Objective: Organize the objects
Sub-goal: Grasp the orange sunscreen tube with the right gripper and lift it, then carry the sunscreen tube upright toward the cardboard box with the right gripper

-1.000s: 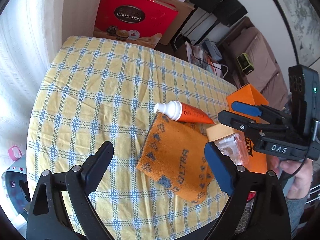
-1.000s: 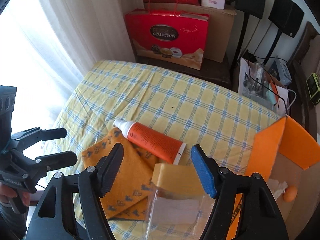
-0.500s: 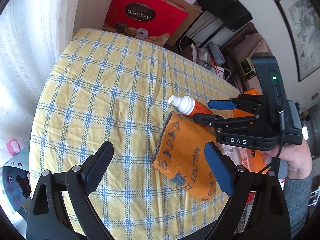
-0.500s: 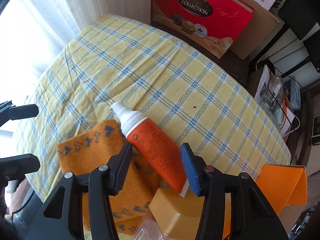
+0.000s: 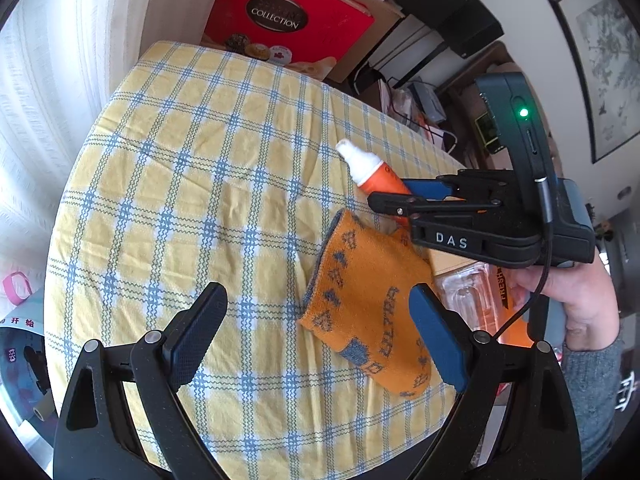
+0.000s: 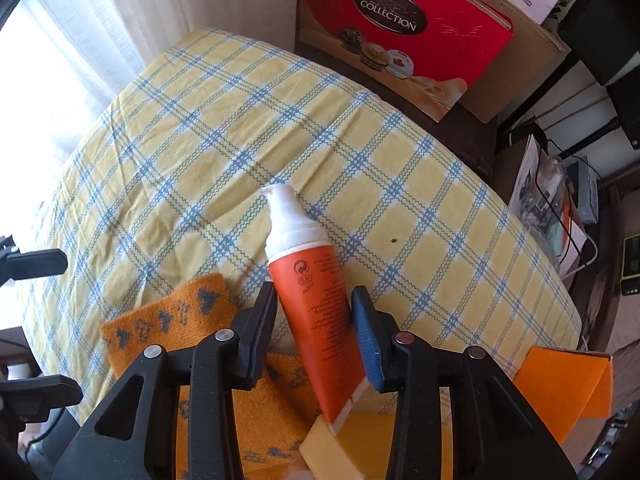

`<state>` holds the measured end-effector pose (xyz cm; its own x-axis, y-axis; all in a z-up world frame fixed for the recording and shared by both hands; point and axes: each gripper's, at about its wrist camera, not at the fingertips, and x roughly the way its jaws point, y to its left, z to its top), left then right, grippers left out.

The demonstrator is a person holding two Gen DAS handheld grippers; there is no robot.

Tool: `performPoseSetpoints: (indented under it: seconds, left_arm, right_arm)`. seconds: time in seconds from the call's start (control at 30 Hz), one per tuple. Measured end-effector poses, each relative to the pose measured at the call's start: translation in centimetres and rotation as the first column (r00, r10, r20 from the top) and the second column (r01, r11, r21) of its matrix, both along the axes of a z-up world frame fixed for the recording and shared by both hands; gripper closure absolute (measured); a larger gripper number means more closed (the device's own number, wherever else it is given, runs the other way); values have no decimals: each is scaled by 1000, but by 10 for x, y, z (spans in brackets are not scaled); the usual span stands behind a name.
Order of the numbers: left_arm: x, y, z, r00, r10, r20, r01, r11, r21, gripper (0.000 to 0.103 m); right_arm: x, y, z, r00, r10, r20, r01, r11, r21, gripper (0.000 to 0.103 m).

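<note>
Between right gripper (image 6: 316,322) fingers: tube (image 6: 316,308), jaws closing on it.
Left gripper (image 5: 316,332) spread, empty; towel (image 5: 368,304) unsorted, nothing placed yet.

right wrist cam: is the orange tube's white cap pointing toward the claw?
No, the orange tube lies between the right claw's fingers with its white cap pointing away, up-table.
</note>
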<state>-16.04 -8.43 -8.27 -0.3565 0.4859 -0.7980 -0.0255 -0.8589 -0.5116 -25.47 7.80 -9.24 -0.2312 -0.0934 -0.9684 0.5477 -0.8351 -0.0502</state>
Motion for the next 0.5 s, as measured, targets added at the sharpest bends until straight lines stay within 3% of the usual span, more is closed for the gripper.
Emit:
performPoseSetpoints:
  seconds: [0.23, 0.5]
  left_arm:
    - [-1, 8, 3, 1000, -16, -3, 16, 1000, 15, 12]
    - [0, 38, 13, 998, -68, -14, 69, 997, 36, 11]
  right_arm:
    - [-3, 30, 19, 994, -101, 50, 110, 965, -239, 71]
    - [7, 61, 59, 987, -162, -1, 151, 923, -355, 72]
